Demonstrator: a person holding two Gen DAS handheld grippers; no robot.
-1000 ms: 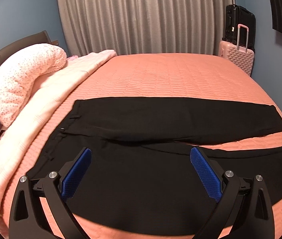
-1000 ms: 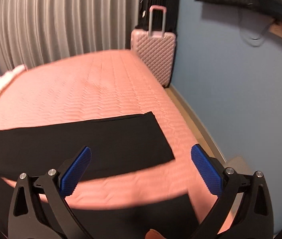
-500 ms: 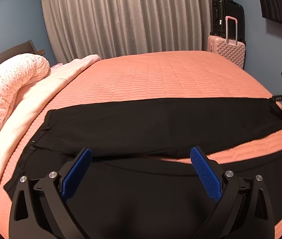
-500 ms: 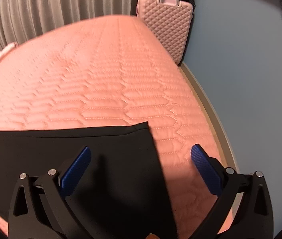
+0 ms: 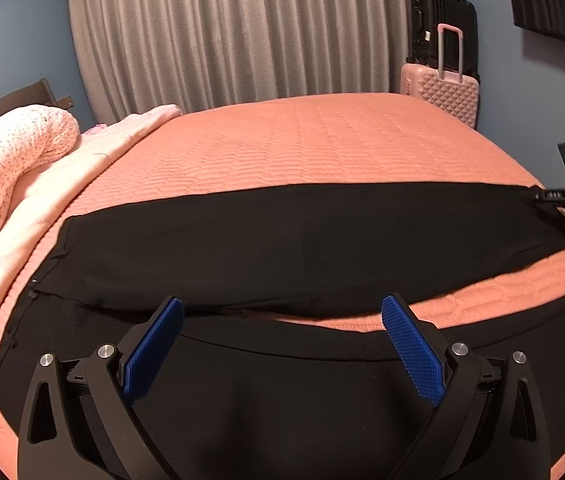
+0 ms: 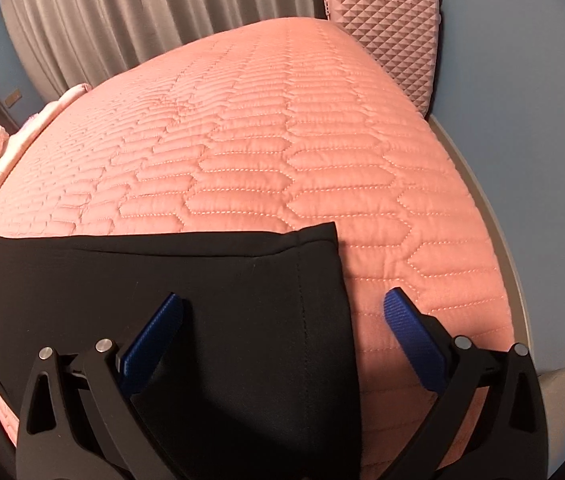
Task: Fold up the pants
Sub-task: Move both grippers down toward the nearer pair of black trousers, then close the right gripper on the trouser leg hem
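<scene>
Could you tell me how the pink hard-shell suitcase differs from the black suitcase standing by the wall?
The pink hard-shell suitcase has a diamond-embossed shell; the black suitcase looks smooth and glossy. The pink one stands in front, nearer the salmon quilted bed; the black one stands behind it and rises taller. The pink one's telescopic handle is raised; the black one shows none. Both stand upright against the blue wall.
</scene>
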